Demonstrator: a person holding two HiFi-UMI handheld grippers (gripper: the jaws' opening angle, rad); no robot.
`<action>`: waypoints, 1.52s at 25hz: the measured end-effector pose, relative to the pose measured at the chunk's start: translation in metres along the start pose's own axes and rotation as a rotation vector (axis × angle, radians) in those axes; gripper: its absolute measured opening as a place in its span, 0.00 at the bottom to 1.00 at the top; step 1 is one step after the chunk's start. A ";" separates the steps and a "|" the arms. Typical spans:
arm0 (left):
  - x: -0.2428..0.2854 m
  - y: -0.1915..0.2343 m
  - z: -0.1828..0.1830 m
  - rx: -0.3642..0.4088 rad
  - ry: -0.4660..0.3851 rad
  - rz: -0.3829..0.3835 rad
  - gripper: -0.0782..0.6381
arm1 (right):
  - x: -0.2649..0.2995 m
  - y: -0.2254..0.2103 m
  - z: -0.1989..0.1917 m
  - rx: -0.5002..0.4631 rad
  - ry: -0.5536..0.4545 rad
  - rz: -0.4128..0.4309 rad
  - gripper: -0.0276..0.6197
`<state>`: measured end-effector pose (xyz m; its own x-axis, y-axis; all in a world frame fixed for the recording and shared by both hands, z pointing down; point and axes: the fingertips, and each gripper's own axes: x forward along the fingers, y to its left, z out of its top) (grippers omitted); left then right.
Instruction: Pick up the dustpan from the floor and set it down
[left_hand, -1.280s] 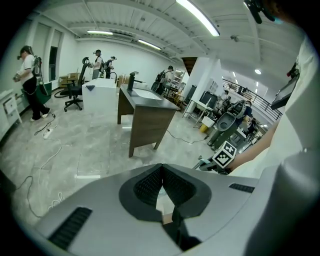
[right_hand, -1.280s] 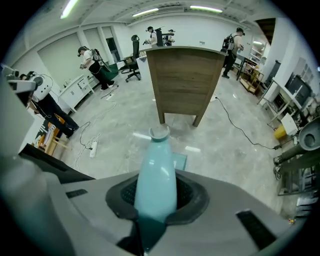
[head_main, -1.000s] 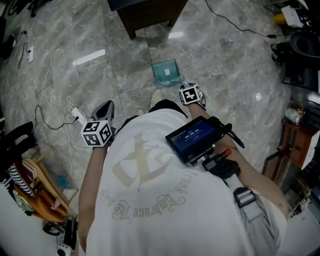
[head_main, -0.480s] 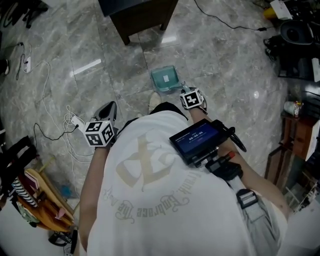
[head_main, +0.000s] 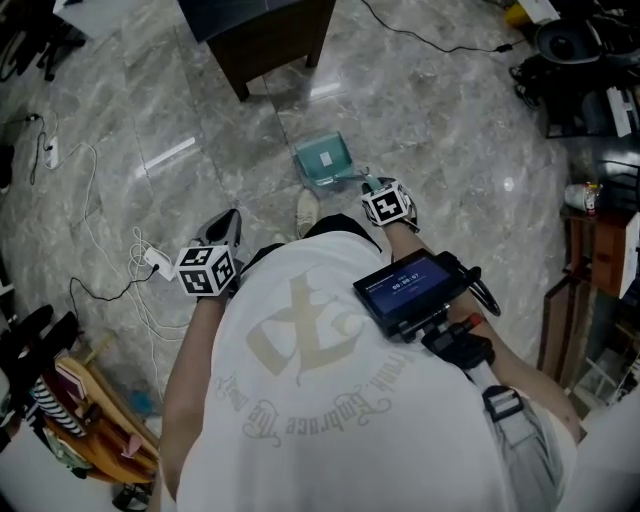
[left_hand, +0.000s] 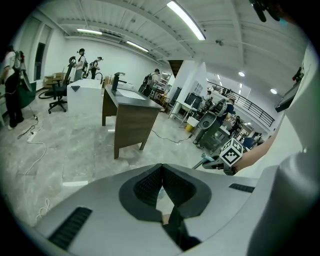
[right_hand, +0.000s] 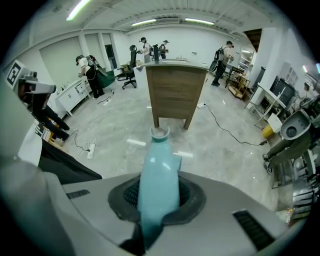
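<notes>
Your white T-shirt (head_main: 300, 420) bears a faded beige print; your grey left gripper (head_main: 222, 222) and right gripper (head_main: 368, 185) each carry a black-and-white marker cube (head_main: 208, 270).

We are seeing the dustpan (head_main: 326, 160) just ahead of the right gripper (head_main: 368, 184), handle between its jaws. The desk (head_main: 262, 35) is standing beyond it, the left gripper (head_main: 222, 222) well apart leftward.

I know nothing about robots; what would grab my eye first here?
The teal dustpan, its handle clamped in the right gripper, sits mid-picture in the head view. Behind it stands a dark wooden desk, and white cables trail over the grey marble floor at the left.
</notes>
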<state>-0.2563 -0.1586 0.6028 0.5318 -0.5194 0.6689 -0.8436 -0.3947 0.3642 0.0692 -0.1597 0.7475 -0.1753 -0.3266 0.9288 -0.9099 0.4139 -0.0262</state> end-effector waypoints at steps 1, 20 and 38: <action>-0.001 -0.003 -0.002 0.007 0.001 -0.009 0.13 | -0.005 0.003 0.000 0.005 -0.013 0.007 0.12; -0.020 -0.036 -0.025 0.102 -0.009 -0.133 0.13 | -0.128 0.045 -0.001 0.007 -0.211 0.012 0.12; -0.024 -0.100 -0.009 0.207 -0.079 -0.296 0.13 | -0.238 0.056 0.000 0.018 -0.353 -0.045 0.12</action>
<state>-0.1856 -0.1006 0.5563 0.7615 -0.4132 0.4993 -0.6234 -0.6777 0.3901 0.0596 -0.0590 0.5253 -0.2511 -0.6193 0.7439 -0.9257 0.3782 0.0024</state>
